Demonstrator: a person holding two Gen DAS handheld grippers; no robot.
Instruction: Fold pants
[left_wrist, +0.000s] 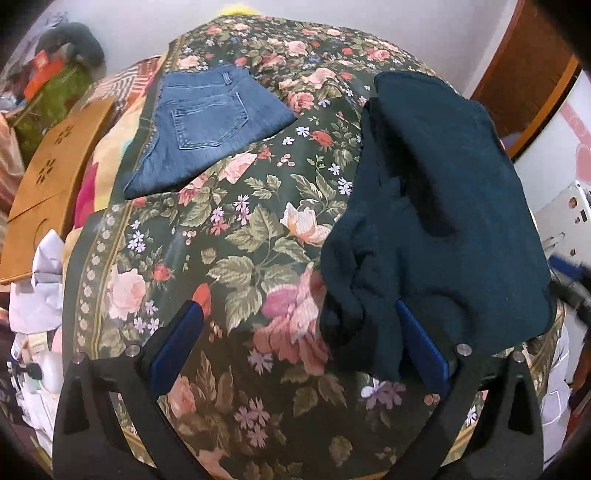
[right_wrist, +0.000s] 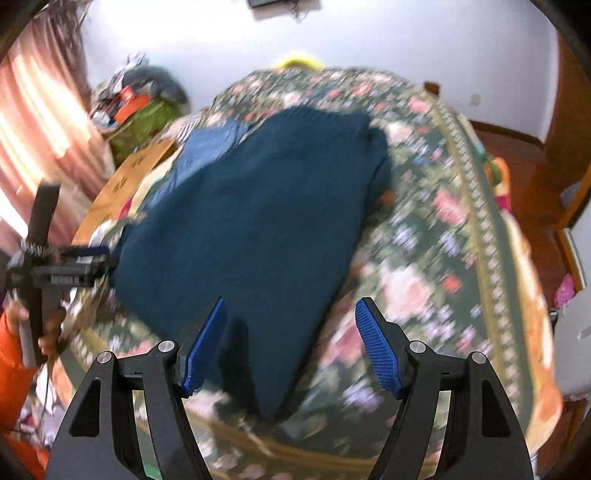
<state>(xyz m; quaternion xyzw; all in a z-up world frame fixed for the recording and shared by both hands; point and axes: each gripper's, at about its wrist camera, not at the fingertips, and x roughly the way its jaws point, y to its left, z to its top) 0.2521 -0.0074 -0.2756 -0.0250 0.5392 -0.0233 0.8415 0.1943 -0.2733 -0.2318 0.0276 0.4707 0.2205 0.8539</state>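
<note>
Both tools (left_wrist: 297, 338) (right_wrist: 290, 345) agape beside teal pants (right_wrist: 258, 221).

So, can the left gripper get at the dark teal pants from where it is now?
Probably yes: the left gripper is open, and the dark teal pants already lie against its right-hand finger, uncovered.

Folded jeans (left_wrist: 207, 125) sit on the floral bedspread (left_wrist: 236, 236), wooden board (left_wrist: 55, 177) off the bed's edge, pink curtain (right_wrist: 40, 122) behind.
</note>
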